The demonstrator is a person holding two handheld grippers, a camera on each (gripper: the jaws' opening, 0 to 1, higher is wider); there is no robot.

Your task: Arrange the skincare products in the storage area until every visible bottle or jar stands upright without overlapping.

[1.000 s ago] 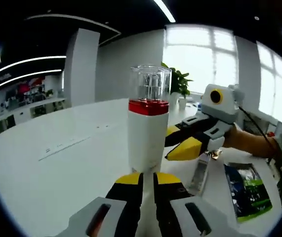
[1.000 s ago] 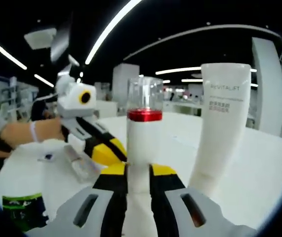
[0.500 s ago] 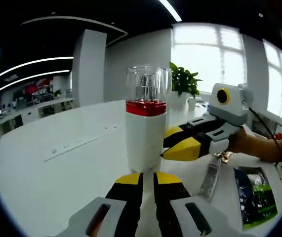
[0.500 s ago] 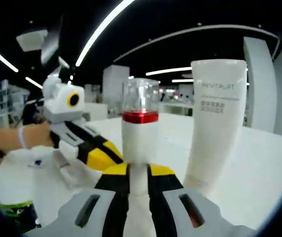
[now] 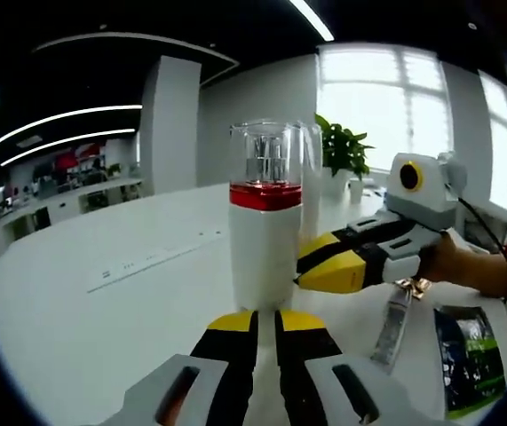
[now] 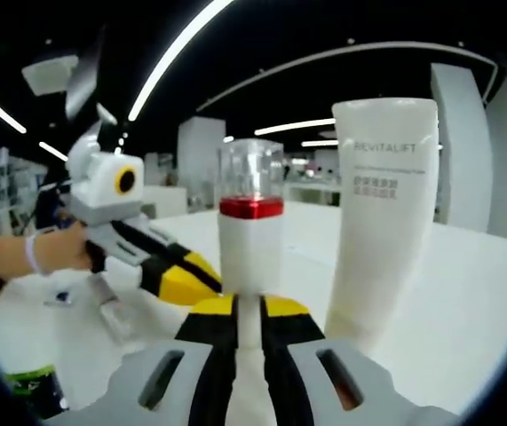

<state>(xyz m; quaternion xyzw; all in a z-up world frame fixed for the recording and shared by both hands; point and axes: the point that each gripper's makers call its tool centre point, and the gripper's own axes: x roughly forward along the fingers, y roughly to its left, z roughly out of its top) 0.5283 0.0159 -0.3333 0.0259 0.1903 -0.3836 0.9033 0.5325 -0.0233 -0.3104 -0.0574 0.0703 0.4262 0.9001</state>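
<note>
A white bottle (image 5: 266, 248) with a red band and a clear cap stands upright on the white table (image 5: 102, 319). My left gripper (image 5: 266, 321) is shut, its yellow tips right at the bottle's base. The right gripper (image 5: 311, 266) reaches in from the right, pointing at the bottle's side. In the right gripper view the same bottle (image 6: 249, 240) stands just past my shut right gripper (image 6: 249, 306), and the left gripper (image 6: 195, 280) comes in from the left beside it. A tall white tube marked REVITALIFT (image 6: 382, 222) stands upright to the bottle's right, apart from it.
A slim clear sachet (image 5: 395, 324) and a green and black packet (image 5: 466, 355) lie flat on the table under the right gripper. The packet (image 6: 31, 386) also lies at the lower left of the right gripper view. A potted plant (image 5: 342, 151) stands far back. A person's hand (image 5: 466, 266) holds the right gripper.
Both views have shifted a little with the hands. The bottle and the tube stay upright where they were, and both grippers stay shut at the bottle.
</note>
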